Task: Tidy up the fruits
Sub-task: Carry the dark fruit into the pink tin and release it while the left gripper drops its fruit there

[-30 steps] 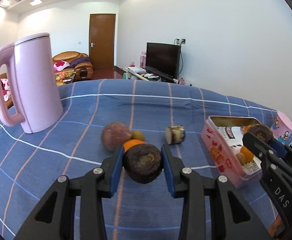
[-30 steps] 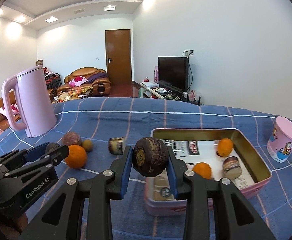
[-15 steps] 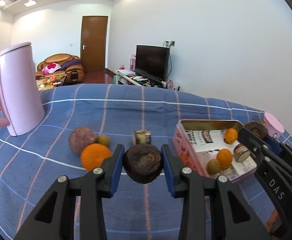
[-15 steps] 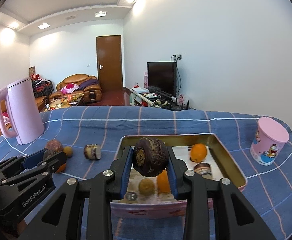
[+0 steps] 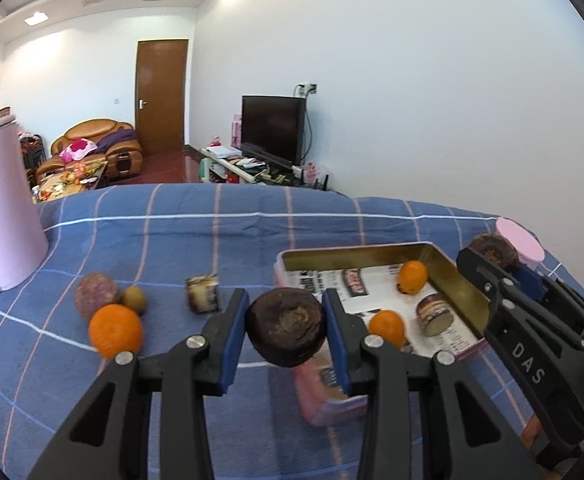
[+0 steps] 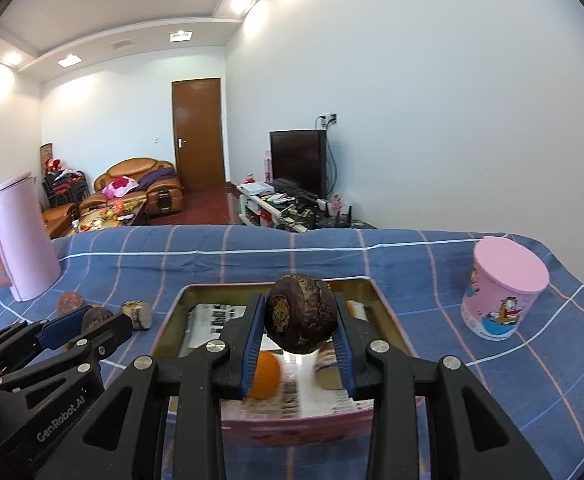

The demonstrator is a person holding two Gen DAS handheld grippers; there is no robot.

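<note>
My left gripper (image 5: 285,330) is shut on a dark brown round fruit (image 5: 285,332), held just above the near left corner of the pink tin box (image 5: 464,288). My right gripper (image 6: 300,330) is shut on a second dark brown fruit (image 6: 300,313), hanging over the middle of the same tin (image 6: 388,320). Inside the tin lie two oranges (image 5: 412,277) (image 5: 386,328) and a cut brown piece (image 5: 434,314) on printed paper. On the cloth to the left sit an orange (image 5: 115,331), a purplish round fruit (image 5: 95,290), a small green-brown fruit (image 5: 134,299) and a cut chunk (image 5: 202,294).
A tall pink kettle (image 5: 1,210) stands at the left of the blue checked cloth (image 5: 211,232). A pink cartoon cup (image 6: 502,288) stands right of the tin. Beyond the table's far edge lie a sofa, a door and a television.
Both grippers carried their dark fruits rightward. The left one left the loose fruit behind and reached the tin's corner; the right one went from the tin's near left edge to over its middle.
</note>
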